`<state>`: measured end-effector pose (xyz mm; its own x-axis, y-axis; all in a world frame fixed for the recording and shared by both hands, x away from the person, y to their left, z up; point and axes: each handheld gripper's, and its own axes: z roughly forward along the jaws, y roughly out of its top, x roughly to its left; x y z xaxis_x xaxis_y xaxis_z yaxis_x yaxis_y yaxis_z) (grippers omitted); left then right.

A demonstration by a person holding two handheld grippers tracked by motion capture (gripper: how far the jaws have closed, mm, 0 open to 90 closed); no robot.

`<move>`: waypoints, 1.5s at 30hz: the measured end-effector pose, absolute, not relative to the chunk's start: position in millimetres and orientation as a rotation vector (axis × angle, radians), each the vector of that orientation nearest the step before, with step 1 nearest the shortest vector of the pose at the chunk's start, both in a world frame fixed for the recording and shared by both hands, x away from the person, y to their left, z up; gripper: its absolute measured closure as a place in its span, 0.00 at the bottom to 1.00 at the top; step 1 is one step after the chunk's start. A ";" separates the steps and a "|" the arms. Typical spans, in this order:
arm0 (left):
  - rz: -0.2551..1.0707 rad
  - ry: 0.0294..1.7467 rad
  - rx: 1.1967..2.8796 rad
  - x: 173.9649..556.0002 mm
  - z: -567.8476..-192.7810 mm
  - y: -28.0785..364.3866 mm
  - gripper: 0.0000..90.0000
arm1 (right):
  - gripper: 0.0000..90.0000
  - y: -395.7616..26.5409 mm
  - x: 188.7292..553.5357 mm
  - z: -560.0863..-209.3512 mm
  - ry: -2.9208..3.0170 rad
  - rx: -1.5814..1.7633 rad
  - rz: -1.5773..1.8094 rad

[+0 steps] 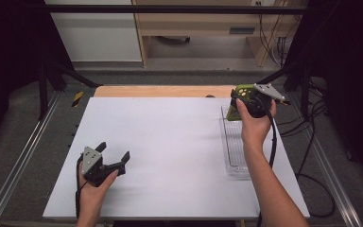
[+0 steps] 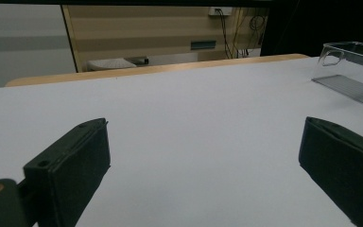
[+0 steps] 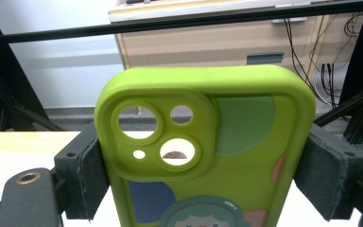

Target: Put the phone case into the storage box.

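A lime-green phone case (image 3: 217,165) with camera cut-outs and a cartoon print stands upright between my right gripper's pads, which press on its two long sides. In the high view this right gripper (image 1: 238,101) holds the phone case (image 1: 242,92) above the far end of a clear plastic tray (image 1: 234,151) at the table's right side. My left gripper (image 1: 114,151) hovers low over the near left of the white table (image 1: 170,142), its jaws wide apart with nothing between them. The left gripper view has its fingers (image 2: 71,165) over bare table and the clear tray (image 2: 354,64) far right.
A wooden strip (image 1: 163,91) runs along the table's far edge. Metal rails flank the table on both sides. Cables (image 1: 312,156) lie on the floor to the right. Cabinets and a desk stand beyond the table.
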<state>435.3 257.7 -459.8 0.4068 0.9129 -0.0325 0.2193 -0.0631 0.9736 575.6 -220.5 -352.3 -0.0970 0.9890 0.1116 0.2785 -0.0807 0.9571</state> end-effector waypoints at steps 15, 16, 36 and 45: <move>0.781 1.032 1.555 433.4 -459.5 256.6 0.02 | 0.18 -214.8 603.3 -377.3 1.443 1.486 1.139; 0.781 1.030 1.556 433.4 -459.5 256.7 0.02 | 0.18 -214.1 605.7 -379.9 1.444 1.489 1.126; 0.771 1.022 1.562 432.6 -459.5 256.4 0.02 | 0.18 -206.5 628.4 -407.8 1.434 1.511 1.076; 0.768 1.017 1.564 432.3 -459.5 255.2 0.02 | 0.18 -204.3 631.2 -411.9 1.431 1.506 1.044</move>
<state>432.3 255.2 -459.5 0.4287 0.9029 -0.0323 0.2159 -0.0677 0.9741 631.2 -204.3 -411.9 0.0222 0.9989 0.0410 0.3443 -0.0462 0.9377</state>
